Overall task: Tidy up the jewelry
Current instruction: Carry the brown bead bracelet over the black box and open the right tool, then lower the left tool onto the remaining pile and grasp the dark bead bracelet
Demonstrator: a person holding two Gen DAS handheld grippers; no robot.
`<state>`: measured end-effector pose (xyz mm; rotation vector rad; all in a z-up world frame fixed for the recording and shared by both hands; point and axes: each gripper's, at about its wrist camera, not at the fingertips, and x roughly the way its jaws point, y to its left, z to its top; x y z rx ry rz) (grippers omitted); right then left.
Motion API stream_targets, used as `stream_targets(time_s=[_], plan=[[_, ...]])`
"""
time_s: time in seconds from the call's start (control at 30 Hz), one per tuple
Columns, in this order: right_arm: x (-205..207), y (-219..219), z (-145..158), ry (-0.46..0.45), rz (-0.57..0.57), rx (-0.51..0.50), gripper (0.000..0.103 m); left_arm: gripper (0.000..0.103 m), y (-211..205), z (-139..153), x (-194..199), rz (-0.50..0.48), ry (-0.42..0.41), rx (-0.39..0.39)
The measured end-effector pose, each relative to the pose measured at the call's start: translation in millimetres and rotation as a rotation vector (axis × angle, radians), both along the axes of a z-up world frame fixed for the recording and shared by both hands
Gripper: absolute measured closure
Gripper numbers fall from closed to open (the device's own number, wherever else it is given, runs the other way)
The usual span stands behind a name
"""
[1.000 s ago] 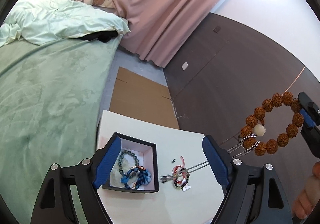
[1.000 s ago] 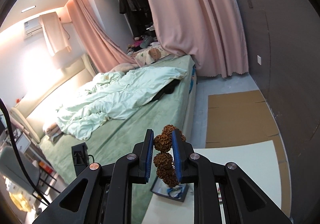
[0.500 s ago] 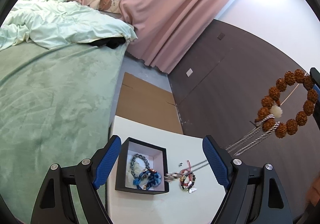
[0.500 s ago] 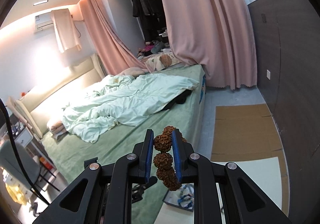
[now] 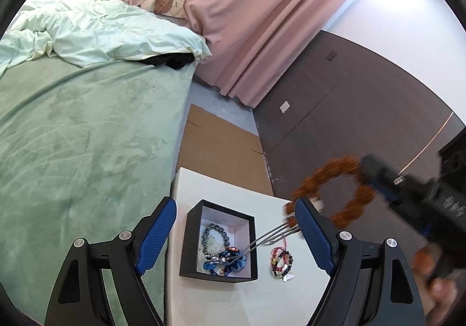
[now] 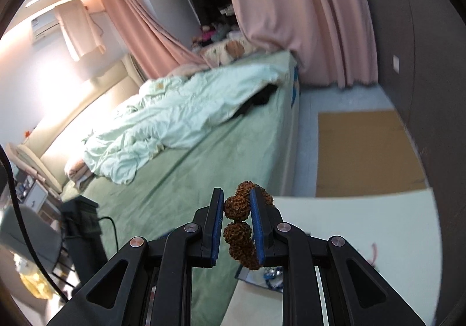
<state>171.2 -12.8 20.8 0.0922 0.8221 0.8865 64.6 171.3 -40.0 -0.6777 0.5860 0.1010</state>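
My right gripper (image 6: 237, 205) is shut on a bracelet of rough brown beads (image 6: 236, 231). In the left wrist view that brown bracelet (image 5: 348, 214) hangs blurred above the white table (image 5: 221, 302), right of a black box (image 5: 186, 241) with a white inside. A silver chain (image 5: 269, 238) runs from the bracelet down into the box, ending on a blue bracelet (image 5: 237, 263). A green bead bracelet (image 5: 207, 234) also lies in the box. A red and black bracelet (image 5: 281, 261) lies on the table beside it. My left gripper (image 5: 234, 234) hovers open above the box, holding nothing.
A green bed (image 5: 87, 145) with a crumpled pale quilt (image 5: 96, 32) runs along the table's left edge. Flat cardboard (image 5: 218, 148) lies on the floor beyond the table, before a pink curtain (image 5: 256, 35) and a dark wall (image 5: 349, 110). A person's hand (image 5: 437, 291) holds the right gripper.
The right gripper has come down and towards the box with the brown bracelet. The chain's lower end has moved from the table beside the box into the box.
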Motion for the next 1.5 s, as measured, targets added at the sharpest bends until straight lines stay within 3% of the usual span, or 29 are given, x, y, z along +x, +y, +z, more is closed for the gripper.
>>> stream_targets(time_s=[0.2,0.23,0.3,0.33,0.67,1.27,1.5], plan=[[16,5,-36,0.107,0.023,-0.023,0.080,0.019,5,-2,3,0.016,0.006,-0.010],[18,4,-40,0.127,0.030,-0.022,0.076,0.019,4,-2,4,0.015,0.007,-0.009],[19,0,-44,0.137,0.028,-0.025,0.050,0.019,3,-3,6,0.011,0.011,-0.004],[18,-4,-43,0.120,0.022,-0.025,0.048,0.019,2,-3,6,0.007,0.012,0.001],[26,-76,-53,0.129,-0.063,-0.037,0.047,0.019,-22,-6,23,-0.046,0.034,0.042],[26,-195,-119,0.351,-0.296,-0.024,0.047,0.019,-119,-16,59,-0.257,0.071,0.135],[21,-231,-141,0.431,-0.393,0.041,0.047,0.030,-160,-29,74,-0.349,0.121,0.209]])
